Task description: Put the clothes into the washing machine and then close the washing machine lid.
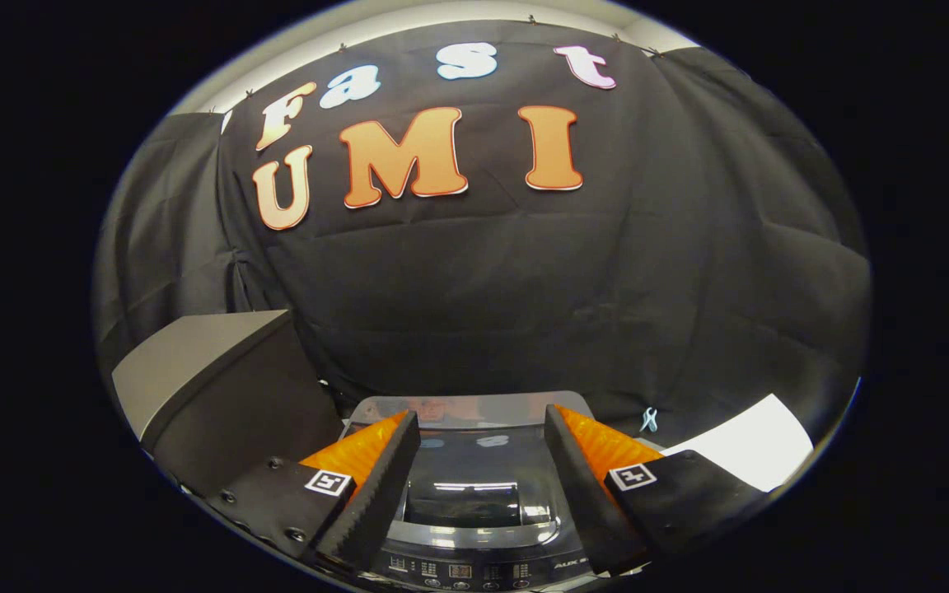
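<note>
A top-loading washing machine [474, 539] sits just below and ahead of my gripper [483, 432]. Its dark glass lid [474, 482] lies flat and shut, with reflections on it, and the control panel [458, 571] runs along the near edge. My two fingers [384, 469] stand apart over the lid, one to each side, with nothing between them. No clothes lie on the lid or between the fingers.
A grey box-like unit [211, 371] stands to the left of the machine. A white sheet or surface [750, 449] lies to the right, with a small pale blue clip [648, 419] on the cloth wall beside it. The black cloth wall [524, 288] hangs close behind the machine.
</note>
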Tool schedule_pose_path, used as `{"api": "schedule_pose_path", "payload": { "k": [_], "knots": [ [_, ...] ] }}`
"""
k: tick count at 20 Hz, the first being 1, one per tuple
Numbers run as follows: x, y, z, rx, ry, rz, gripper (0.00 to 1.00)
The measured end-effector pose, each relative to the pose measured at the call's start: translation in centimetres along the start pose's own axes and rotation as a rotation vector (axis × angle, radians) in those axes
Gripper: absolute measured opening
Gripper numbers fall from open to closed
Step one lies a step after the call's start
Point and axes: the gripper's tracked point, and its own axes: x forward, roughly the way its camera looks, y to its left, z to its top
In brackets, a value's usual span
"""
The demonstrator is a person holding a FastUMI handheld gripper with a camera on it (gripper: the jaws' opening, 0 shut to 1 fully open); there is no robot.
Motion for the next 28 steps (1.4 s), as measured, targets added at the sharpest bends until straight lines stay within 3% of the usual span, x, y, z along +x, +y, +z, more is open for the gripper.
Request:
{"api": "schedule_pose_path", "payload": {
  "k": [16, 28],
  "knots": [
    [-11.7, 1.1, 17.5, 0.03, -0.319, 0.042, 0.97],
    [-16.5, 0.0, 22.1, -0.039, -0.408, 0.026, 0.97]
  ]
}}
